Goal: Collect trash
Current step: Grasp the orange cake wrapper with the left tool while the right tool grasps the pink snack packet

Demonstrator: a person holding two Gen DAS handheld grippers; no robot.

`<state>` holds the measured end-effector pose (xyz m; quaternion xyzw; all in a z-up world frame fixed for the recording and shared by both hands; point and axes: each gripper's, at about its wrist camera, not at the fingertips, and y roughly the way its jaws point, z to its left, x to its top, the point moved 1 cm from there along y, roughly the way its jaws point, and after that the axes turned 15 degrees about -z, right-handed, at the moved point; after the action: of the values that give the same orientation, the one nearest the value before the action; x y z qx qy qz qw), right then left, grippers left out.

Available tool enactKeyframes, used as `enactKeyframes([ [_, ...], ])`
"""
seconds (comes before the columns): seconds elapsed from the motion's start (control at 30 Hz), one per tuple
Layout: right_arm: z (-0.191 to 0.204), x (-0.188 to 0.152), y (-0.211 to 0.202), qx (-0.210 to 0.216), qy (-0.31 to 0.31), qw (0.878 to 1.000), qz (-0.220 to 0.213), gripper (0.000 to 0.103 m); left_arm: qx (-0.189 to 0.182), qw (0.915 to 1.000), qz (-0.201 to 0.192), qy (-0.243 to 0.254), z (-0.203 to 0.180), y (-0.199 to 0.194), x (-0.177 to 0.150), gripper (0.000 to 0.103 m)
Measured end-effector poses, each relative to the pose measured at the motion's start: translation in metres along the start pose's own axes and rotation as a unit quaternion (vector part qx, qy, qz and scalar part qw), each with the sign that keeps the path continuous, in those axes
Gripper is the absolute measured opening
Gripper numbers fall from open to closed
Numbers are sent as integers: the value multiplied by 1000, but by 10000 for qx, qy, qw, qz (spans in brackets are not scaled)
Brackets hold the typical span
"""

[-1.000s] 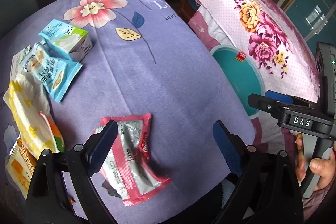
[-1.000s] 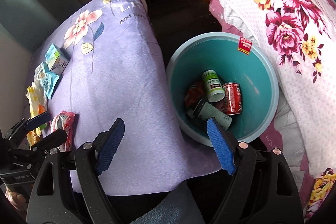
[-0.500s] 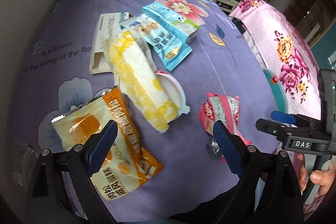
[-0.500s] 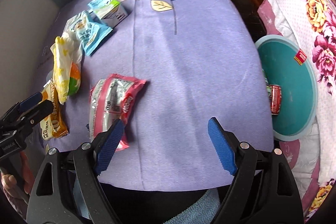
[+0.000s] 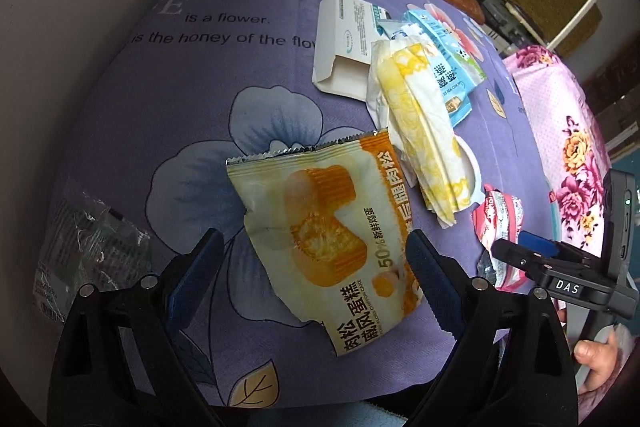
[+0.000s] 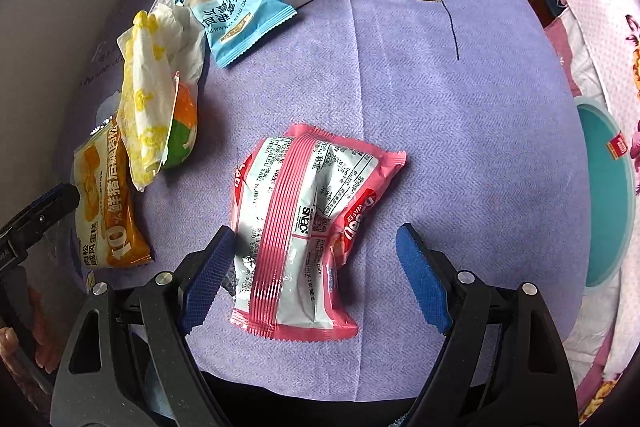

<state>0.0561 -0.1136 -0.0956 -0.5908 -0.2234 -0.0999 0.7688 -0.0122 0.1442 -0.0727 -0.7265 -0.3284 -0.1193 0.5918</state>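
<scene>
Trash lies on the purple cloth (image 6: 440, 107). Right gripper (image 6: 320, 259) hangs open over the pink wrapper (image 6: 308, 227); left gripper (image 5: 316, 267) open over the orange wrapper (image 5: 320, 227). Both wrappers look light, thin, crinkly; pinching the middle seems best. Yellow wrapper (image 5: 424, 139) overlaps the orange one's edge. Teal bin (image 6: 608, 187) stands beside.

Left gripper (image 5: 312, 281), seen along its own fingers: both dark arms angle steeply downward, blue-padded jaws spread wide with nothing clamped between the pads. Right gripper (image 6: 312, 277): same downward pose, jaws likewise wide apart and pressing on nothing. The hand (image 5: 600, 359) carrying the right gripper shows at the lower right edge of the left wrist view, fingers curled round the handle.
</scene>
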Motion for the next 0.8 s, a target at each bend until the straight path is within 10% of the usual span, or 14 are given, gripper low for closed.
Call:
enactKeyframes([
  [0.1,4,-1,2,26,-45,10000,-28,76,-143,9998,112,-102,-3,4,-4,92],
  [0.3,17,-3,0,121,-389,9991,-126,35,-267,9991,314,-61,-18,13,-12,92],
  [0.8,2,-7,-8,334,-285,9989,-168,32,382,9972,260,588,-60,39,-24,99],
])
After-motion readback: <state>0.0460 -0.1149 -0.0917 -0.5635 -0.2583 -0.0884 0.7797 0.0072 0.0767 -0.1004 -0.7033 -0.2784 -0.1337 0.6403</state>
